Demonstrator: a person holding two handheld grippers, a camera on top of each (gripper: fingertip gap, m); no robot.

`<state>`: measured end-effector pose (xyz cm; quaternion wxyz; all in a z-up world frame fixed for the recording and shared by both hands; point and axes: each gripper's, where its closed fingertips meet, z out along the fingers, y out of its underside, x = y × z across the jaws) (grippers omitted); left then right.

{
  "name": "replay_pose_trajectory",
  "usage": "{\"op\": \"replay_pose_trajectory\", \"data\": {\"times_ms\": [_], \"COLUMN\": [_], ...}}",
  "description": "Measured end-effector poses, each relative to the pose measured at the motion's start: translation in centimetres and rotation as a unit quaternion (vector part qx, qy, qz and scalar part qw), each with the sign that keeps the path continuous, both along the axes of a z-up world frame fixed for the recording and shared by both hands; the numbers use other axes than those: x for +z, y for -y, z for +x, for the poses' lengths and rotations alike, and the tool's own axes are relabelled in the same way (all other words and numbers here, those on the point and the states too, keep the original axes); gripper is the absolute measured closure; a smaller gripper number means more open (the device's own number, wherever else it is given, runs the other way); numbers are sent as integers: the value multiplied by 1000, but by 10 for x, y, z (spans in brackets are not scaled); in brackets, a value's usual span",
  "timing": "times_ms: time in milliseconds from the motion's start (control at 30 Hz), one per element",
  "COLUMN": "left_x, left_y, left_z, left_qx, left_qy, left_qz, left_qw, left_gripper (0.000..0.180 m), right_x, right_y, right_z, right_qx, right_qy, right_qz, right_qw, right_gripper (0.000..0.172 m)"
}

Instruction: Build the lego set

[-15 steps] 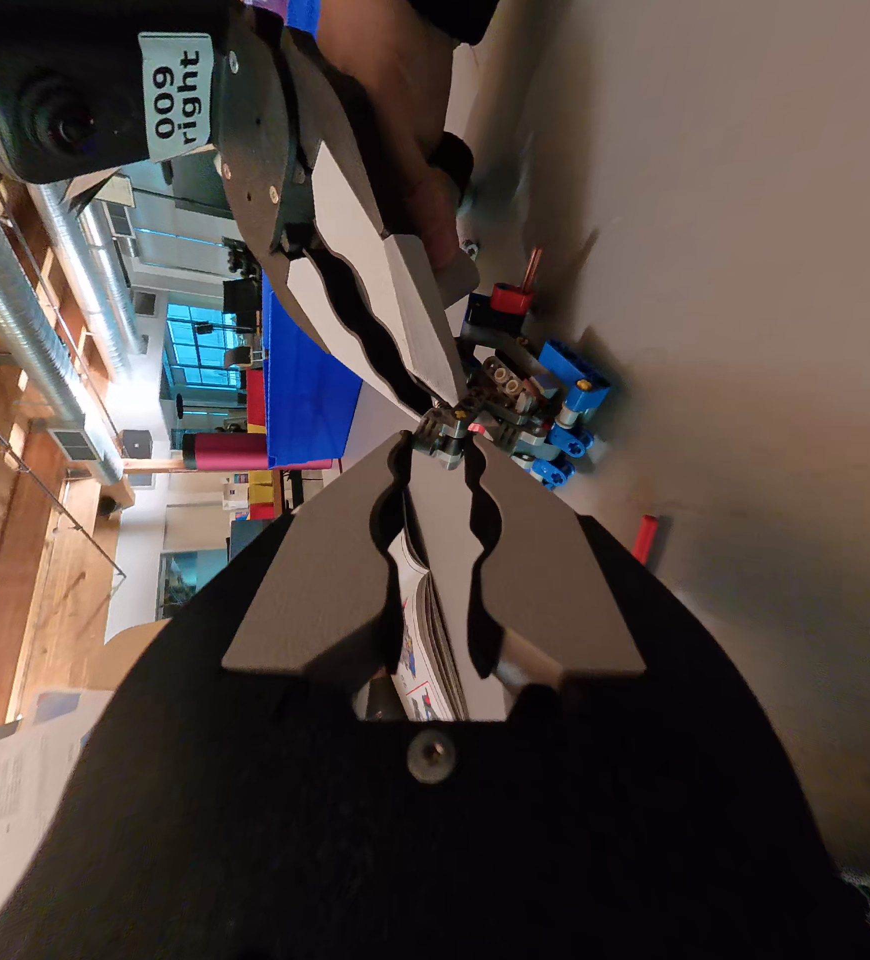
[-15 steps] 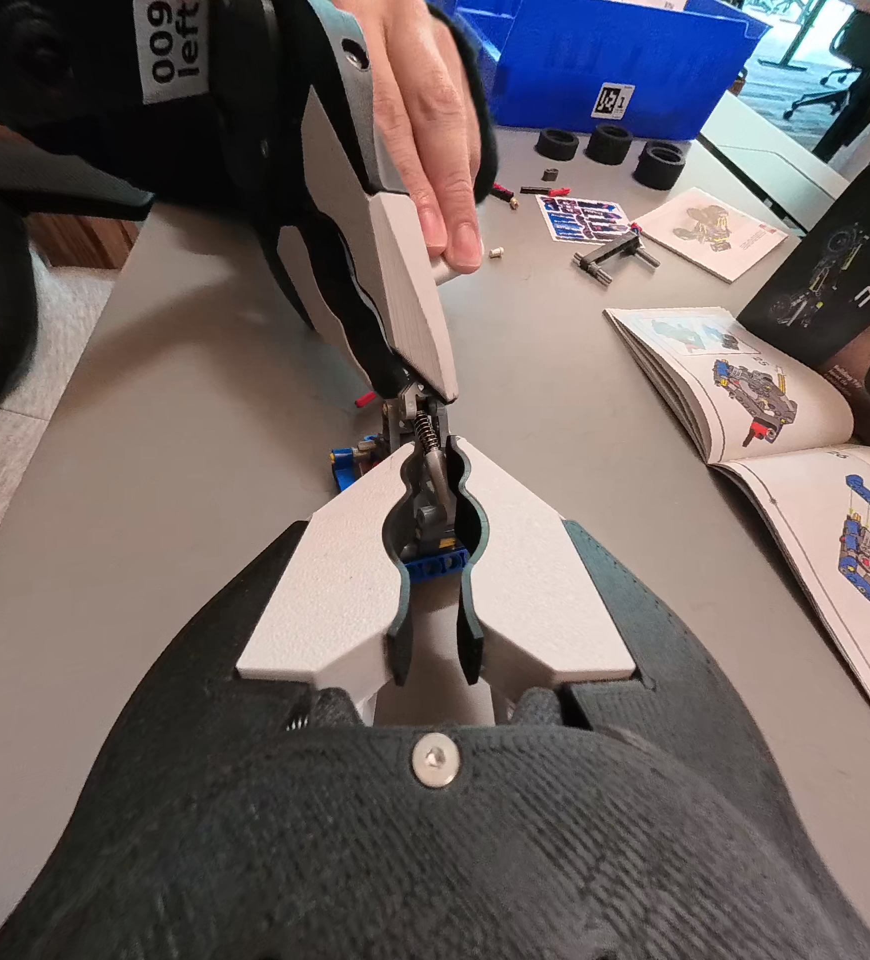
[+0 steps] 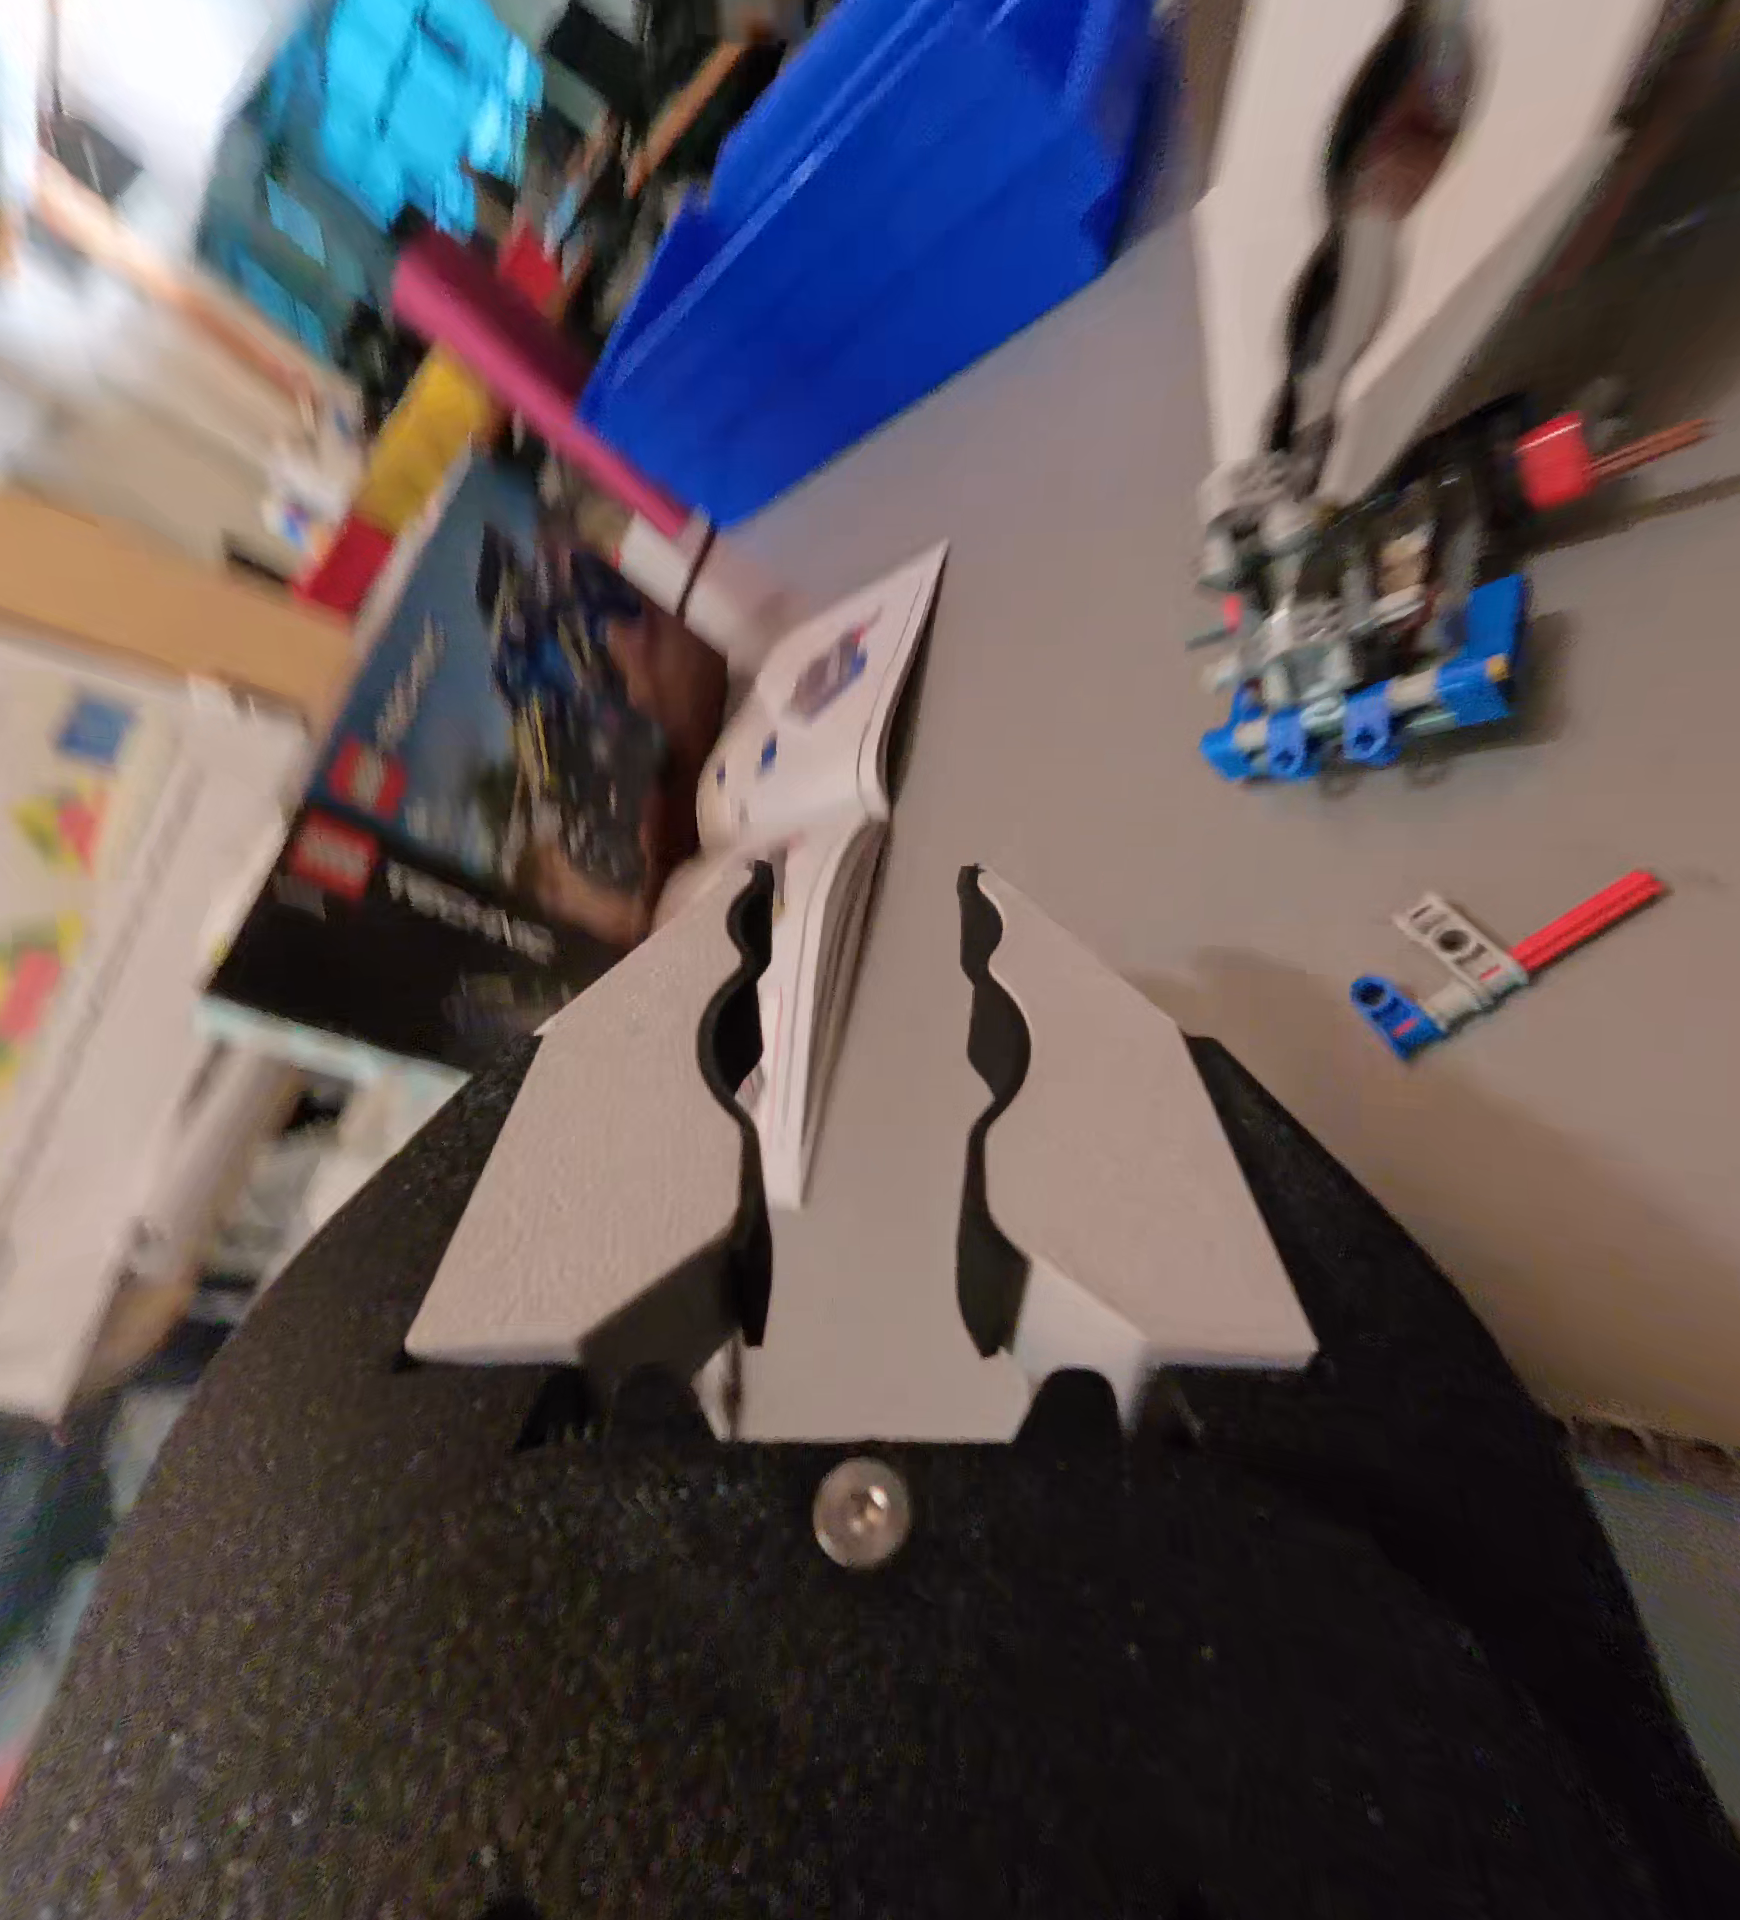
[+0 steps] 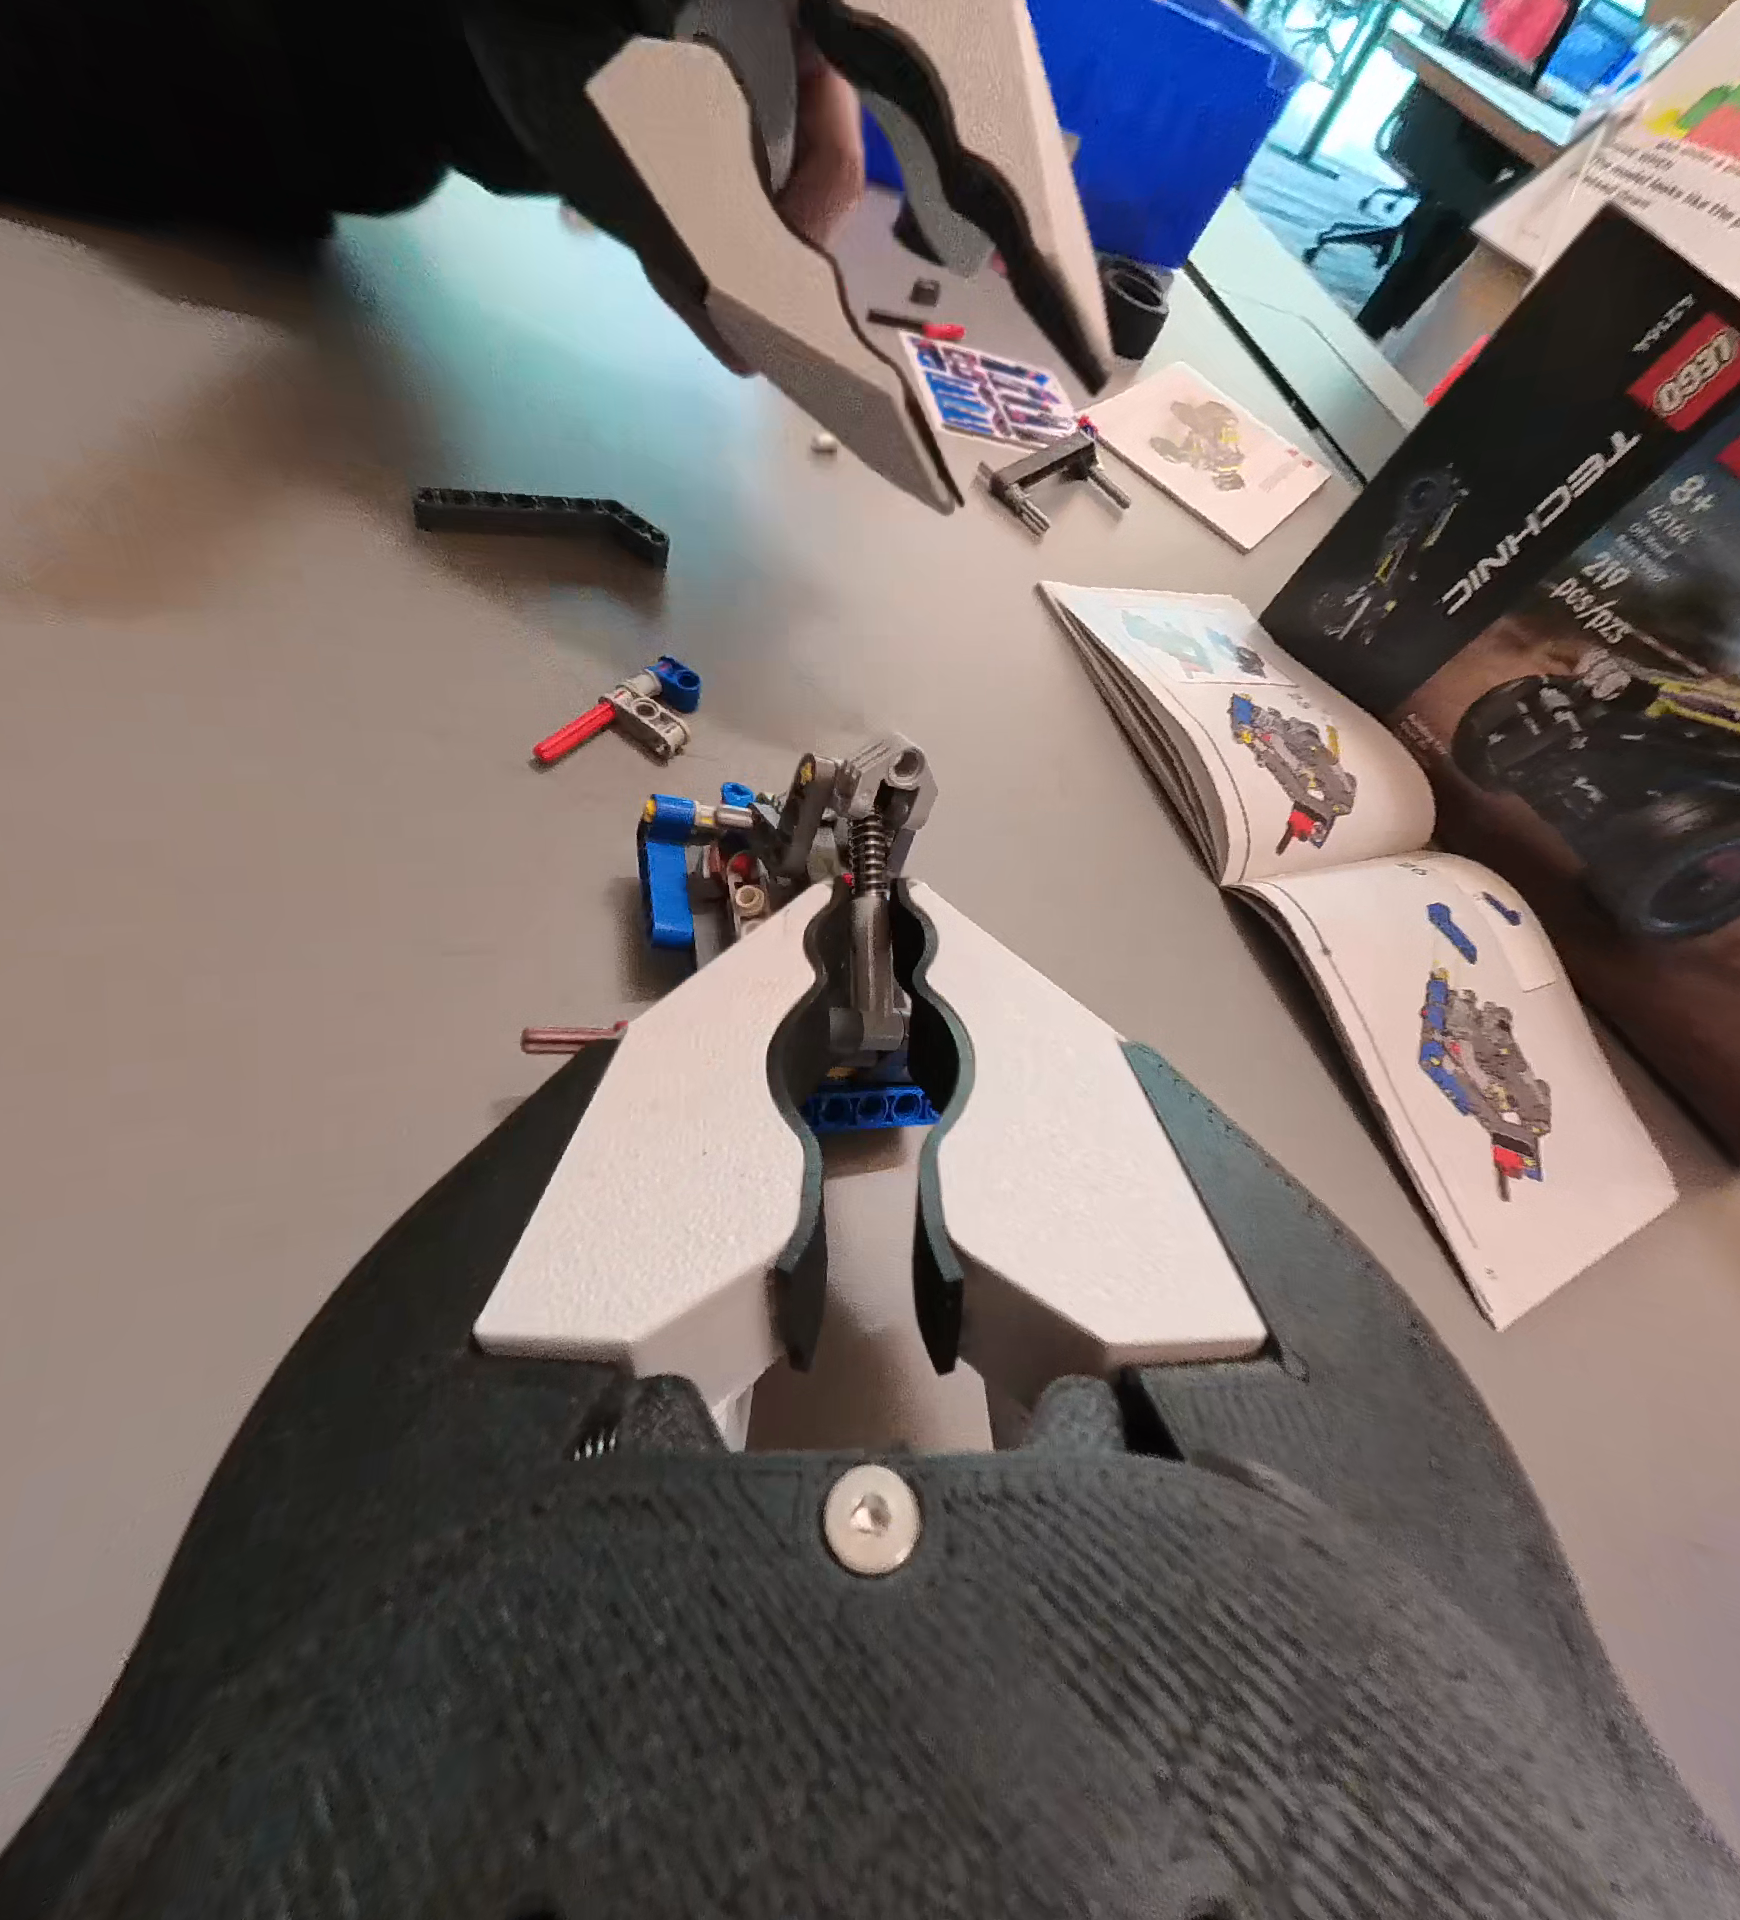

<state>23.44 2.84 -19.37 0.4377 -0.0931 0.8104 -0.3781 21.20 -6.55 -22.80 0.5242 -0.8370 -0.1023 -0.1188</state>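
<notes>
My right gripper (image 4: 866, 896) is shut on the dark grey spring strut of a blue and grey brick model (image 4: 731, 862) that stands on the grey table (image 4: 222, 831). The left wrist view also shows this gripper (image 3: 1297, 442) on the model (image 3: 1365, 644). My left gripper (image 3: 866, 878) is open with nothing between its pads. In the right wrist view it (image 4: 1017, 436) hangs above the table, behind the model. A small piece with a red axle, a grey connector and a blue end (image 4: 627, 712) lies left of the model; it also shows in the left wrist view (image 3: 1468, 966).
An open instruction booklet (image 4: 1313, 831) and a dark product box (image 4: 1624, 582) lie to the right. A dark grey angled beam (image 4: 544, 525), a sticker sheet (image 4: 991, 400), a thin booklet (image 4: 1209, 457), a black tyre (image 4: 1136, 296) and a blue bin (image 4: 1146, 114) lie farther back. The left gripper's tips are roughly 11 cm from the right gripper's.
My left gripper has let go of the top of the model, opened, and pulled up and away from it. My right gripper keeps its hold on the strut.
</notes>
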Motion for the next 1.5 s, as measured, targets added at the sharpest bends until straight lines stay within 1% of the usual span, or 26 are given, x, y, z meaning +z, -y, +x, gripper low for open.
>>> {"op": "replay_pose_trajectory", "data": {"times_ms": [33, 67, 100, 167, 200, 267, 333, 400, 467, 533, 567, 633, 700, 767, 800, 833, 900, 967, 1133, 1233, 1300, 1367, 1400, 1500], "left_x": [-5, -8, -8, -7, -8, -11, -13, -12, -5, -2, -5, -9, -12, -20, -22, -23, -20, -16, -16, -17, -16, -15, -14, -14], "left_y": [-12, -18, -19, -20, -20, -28, -38, -44, -45, -44, -44, -48, -49, -48, -47, -44, -38, -35, -41, -42, -46, -49, -50, -53], "left_z": [1, -2, -7, -15, -19, -21, -19, -17, -15, -16, -16, -14, -14, -14, -15, -17, -21, -20, -15, -14, -11, -10, -9, -7], "left_qx": [38, 59, 59, 55, 46, 43, 43, 42, 36, 26, 25, 37, 42, 48, 51, 47, 37, 34, 54, 61, 70, 74, 74, 79], "left_qy": [-38, -73, -101, -156, -183, -208, -202, -207, -195, -184, -185, -175, -171, -178, -179, -180, -177, -172, -156, -164, -159, -151, -147, -139], "left_qz": [-20, -49, -87, -175, -202, -218, -216, -233, -248, -251, -242, -210, -177, -157, -155, -157, -173, -193, -196, -210, -211, -211, -211, -206], "left_qw": [998, 994, 989, 971, 961, 953, 954, 949, 948, 950, 952, 961, 968, 970, 970, 970, 968, 965, 967, 962, 962, 963, 963, 965], "left_gripper": [147, 146, 146, 148, 148, 148, 149, 151, 153, 154, 154, 154, 154, 153, 154, 154, 154, 155, 155, 155, 155, 155, 156, 157], "right_x": [1, 1, 3, 16, 21, 17, 8, 9, 6, 1, 0, 1, 0, -1, 0, 1, 7, 13, 24, 25, 22, 20, 20, 14], "right_y": [0, 1, 2, 3, 5, 10, 17, 18, 20, 20, 19, 17, 14, 11, 10, 10, 12, 17, 36, 47, 47, 41, 37, 26], "right_z": [1, 2, 2, -1, -1, 1, 6, 9, 6, 5, 4, 3, 3, 3, 3, 3, 0, 0, -2, 7, 4, -3, -5, -12], "right_qx": [-4, -10, -12, -12, -15, -25, -41, -39, -21, -8, -1, 13, 10, 0, -10, -19, -30, -53, -107, -146, -131, -100, -86, -33], "right_qy": [6, 11, 15, 16, 6, -29, -55, -102, -154, -175, -170, -141, -121, -108, -99, -90, -77, -64, -40, -36, -56, -73, -74, -73], "right_qz": [2, 4, 6, 31, 43, 35, 13, 21, -3, -31, -38, -44, -49, -44, -37, -32, -20, -13, -4, 8, 14, 25, 28, 13], "right_qw": [1000, 1000, 1000, 999, 999, 999, 998, 994, 988, 984, 985, 989, 991, 993, 994, 995, 996, 996, 993, 989, 990, 992, 993, 997], "right_gripper": [166, 162, 159, 153, 153, 150, 146, 149, 155, 154, 155, 166, 166, 164, 158, 156, 158, 157, 156, 159, 162, 159, 156, 155]}}
